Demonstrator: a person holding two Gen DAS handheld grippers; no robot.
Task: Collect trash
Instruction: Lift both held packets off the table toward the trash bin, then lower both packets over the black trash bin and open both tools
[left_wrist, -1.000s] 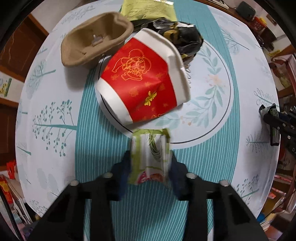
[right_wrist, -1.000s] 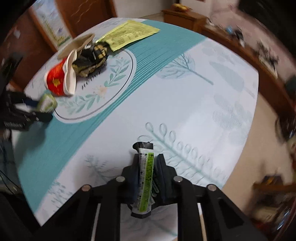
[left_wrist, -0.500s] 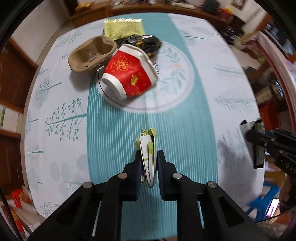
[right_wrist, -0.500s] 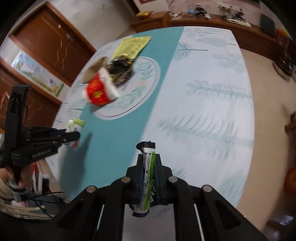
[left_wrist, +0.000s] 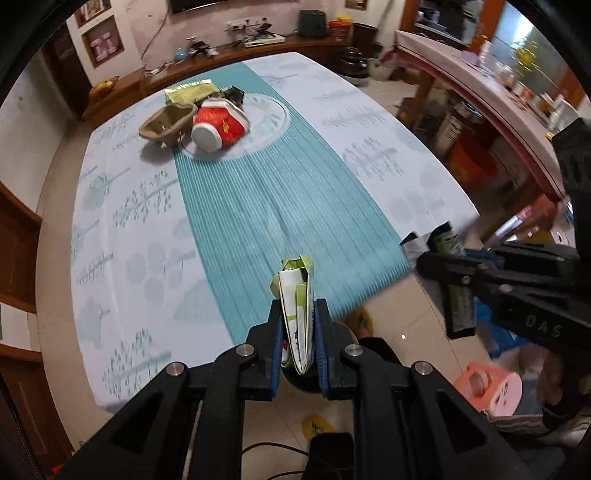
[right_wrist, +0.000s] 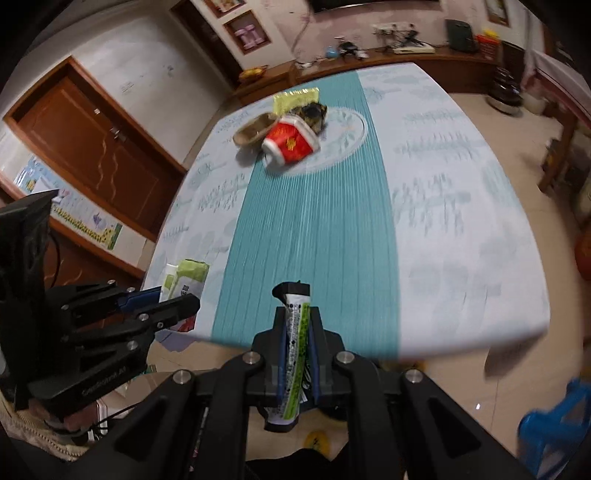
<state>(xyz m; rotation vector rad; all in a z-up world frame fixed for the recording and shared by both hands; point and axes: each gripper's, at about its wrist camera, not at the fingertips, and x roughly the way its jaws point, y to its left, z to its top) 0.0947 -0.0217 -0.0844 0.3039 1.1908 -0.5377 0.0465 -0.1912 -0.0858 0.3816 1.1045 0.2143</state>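
Looking along the left gripper (left_wrist: 298, 339): its blue-padded fingers (left_wrist: 277, 343) are pressed tight on a folded white-and-green wrapper (left_wrist: 295, 306), which stands upright between them over the near edge of the desk (left_wrist: 110, 229). The jaws have just been closing, with the wrapper between them. Far across the desk, a red paper cup (left_wrist: 219, 123) lies on its side, touching a crushed brown paper tray (left_wrist: 166, 122). A yellow-green packet (left_wrist: 190, 90) and a dark crumpled wrapper (left_wrist: 234, 94) lie just behind them. At the right edge the right gripper (left_wrist: 443, 264) holds a dark-and-green stick packet (left_wrist: 448, 242) beyond the desk edge, above the tiled floor (left_wrist: 413, 317). A pink stool (left_wrist: 491, 387) stands on that floor.

Right wrist view: the right gripper (right_wrist: 295, 347) is fully closed on the stick packet (right_wrist: 293, 354), gripped flat and upright. The left gripper (right_wrist: 177, 302) sits at lower left, just off the desk corner, holding the white-and-green wrapper (right_wrist: 186, 275). The cup (right_wrist: 290, 144), tray (right_wrist: 255, 129) and packet (right_wrist: 295, 99) stay grouped at the far end; the blurred dark lump (right_wrist: 314, 112) behind the cup is probably the crumpled wrapper.
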